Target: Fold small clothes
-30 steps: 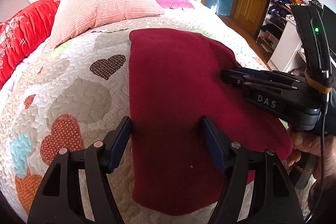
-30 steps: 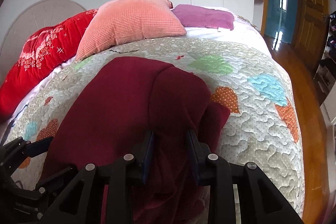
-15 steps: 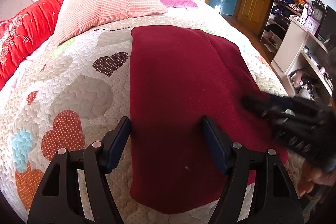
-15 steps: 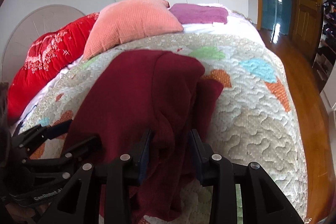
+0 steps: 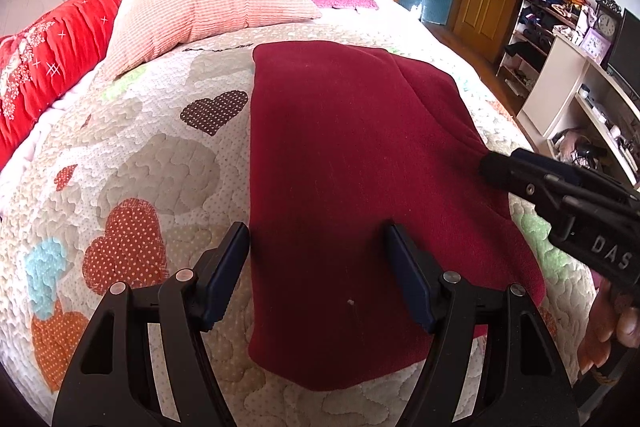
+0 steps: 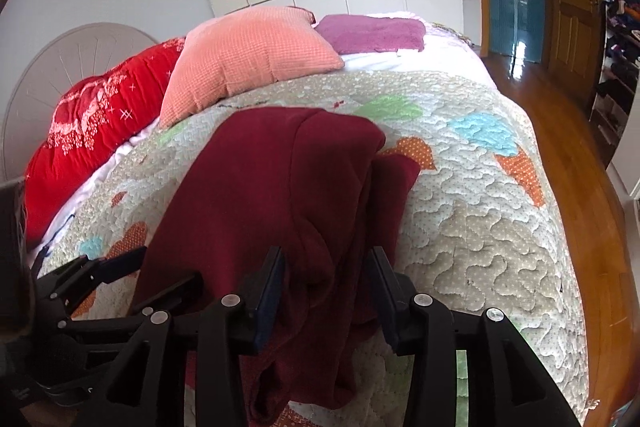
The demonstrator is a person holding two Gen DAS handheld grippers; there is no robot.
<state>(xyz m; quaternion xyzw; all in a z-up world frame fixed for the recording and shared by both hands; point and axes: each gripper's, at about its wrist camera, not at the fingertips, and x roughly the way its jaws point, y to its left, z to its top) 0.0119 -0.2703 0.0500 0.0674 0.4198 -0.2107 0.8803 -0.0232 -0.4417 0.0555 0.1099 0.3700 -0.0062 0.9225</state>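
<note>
A dark red garment [image 5: 352, 163] lies flat on the heart-patterned quilt [image 5: 132, 163], its left edge straight. My left gripper [image 5: 318, 247] is open, its jaws straddling the garment's near left part just above it. My right gripper [image 6: 326, 275] is open around the bunched right edge of the garment [image 6: 280, 187], which rises in a fold between the jaws. The right gripper also shows in the left wrist view [image 5: 496, 167] at the garment's right edge.
A pink ribbed pillow [image 5: 208, 7], a red quilted cushion [image 5: 44, 55] and a purple towel [image 6: 372, 33] lie at the head of the bed. Wooden floor [image 6: 576, 163], doors and cluttered shelves [image 5: 548, 11] are to the right of the bed.
My right gripper drew back from over the garment to its right edge and its jaws opened wider. The raised fold sank lower. My left gripper stayed put.
</note>
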